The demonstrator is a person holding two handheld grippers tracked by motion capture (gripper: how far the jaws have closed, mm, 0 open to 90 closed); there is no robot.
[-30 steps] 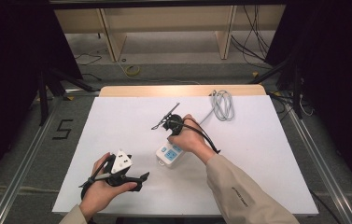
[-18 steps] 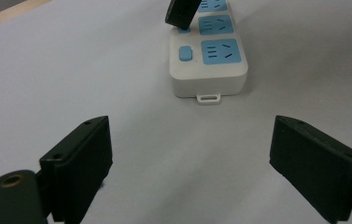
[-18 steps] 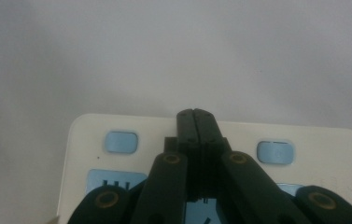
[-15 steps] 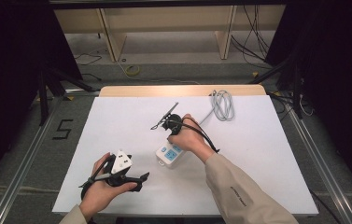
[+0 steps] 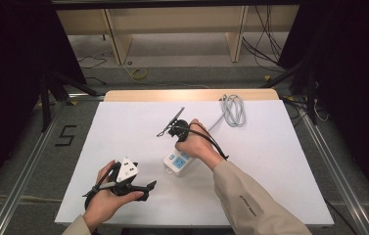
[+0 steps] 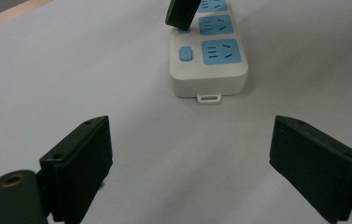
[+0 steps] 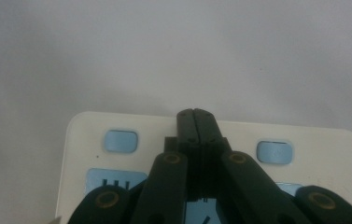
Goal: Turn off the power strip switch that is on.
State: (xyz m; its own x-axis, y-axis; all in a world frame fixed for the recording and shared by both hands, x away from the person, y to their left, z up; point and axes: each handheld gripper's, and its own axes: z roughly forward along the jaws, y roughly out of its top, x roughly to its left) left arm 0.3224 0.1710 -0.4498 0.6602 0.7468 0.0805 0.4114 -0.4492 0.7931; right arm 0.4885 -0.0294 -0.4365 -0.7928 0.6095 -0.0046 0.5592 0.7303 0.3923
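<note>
Tongs nearest the table's front edge: left gripper [image 5: 149,188], black, two-jawed, with a grey three-cornered plate on top, held low over the white table [image 5: 280,161] in the left hand [image 5: 104,200]. Jaws spread wide, nothing between them, seen plainly in the left gripper view [image 6: 190,154]. Straight ahead of those open jaws and well apart from them, flat on the table: white plastic power strip [image 6: 208,60] with light blue socket faces and small blue buttons, a little hanging tab at its near end.

Farther on, above that strip: right gripper [image 5: 176,131], black, gripped in the right hand [image 5: 199,144], beige sleeve running back to the front edge, black cable looping over the wrist. Jaws pressed together, tips closed on nothing, pointing down at the strip [image 7: 215,158] and set between two of its blue buttons in the right gripper view [image 7: 195,114]; touching its top face or just above it, cannot tell. Seen from the left tongs as a dark tip over the strip's button row.

Beyond the right gripper, toward the far edge: grey coiled cord [image 5: 233,110], running back toward the strip [image 5: 178,160].
</note>
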